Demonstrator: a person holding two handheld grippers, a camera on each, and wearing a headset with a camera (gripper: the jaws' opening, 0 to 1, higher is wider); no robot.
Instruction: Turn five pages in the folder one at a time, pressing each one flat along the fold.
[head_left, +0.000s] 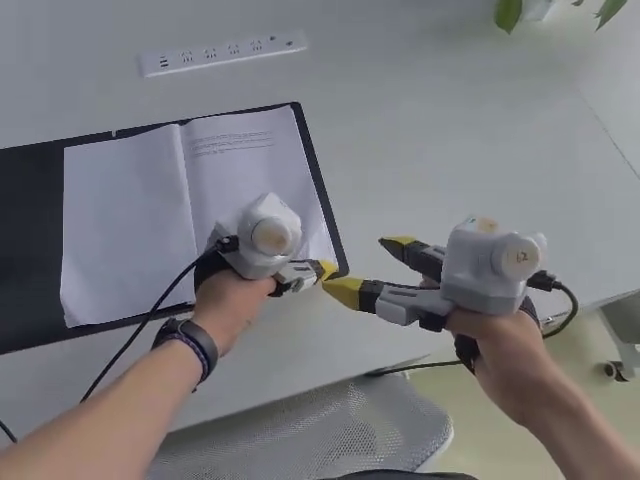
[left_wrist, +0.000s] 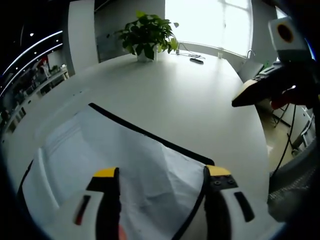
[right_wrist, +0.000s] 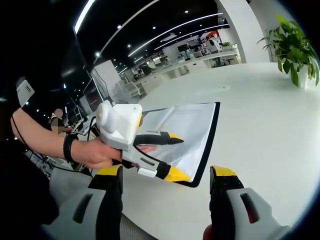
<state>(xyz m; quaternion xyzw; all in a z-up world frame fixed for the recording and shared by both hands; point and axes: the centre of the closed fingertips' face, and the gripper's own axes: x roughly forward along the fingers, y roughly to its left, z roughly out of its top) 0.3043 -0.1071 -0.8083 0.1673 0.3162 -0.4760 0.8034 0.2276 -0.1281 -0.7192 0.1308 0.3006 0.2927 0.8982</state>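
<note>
The folder (head_left: 25, 240) lies open on the table (head_left: 450, 120). The left gripper (left_wrist: 162, 175), jaws apart, straddles the lower corner of the right page (head_left: 250, 170); it should pinch one sheet only. The right gripper (head_left: 368, 266) hovers beside, also open.

Left tool (right_wrist: 180, 158) and right tool (head_left: 365, 266) both gape wide, their tips close together, perhaps touching.

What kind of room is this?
Most likely an office, maybe a meeting area. A big white table has a power strip and an open folder on it. A potted plant stands at its far end, and rows of desks sit under long ceiling lights.
</note>
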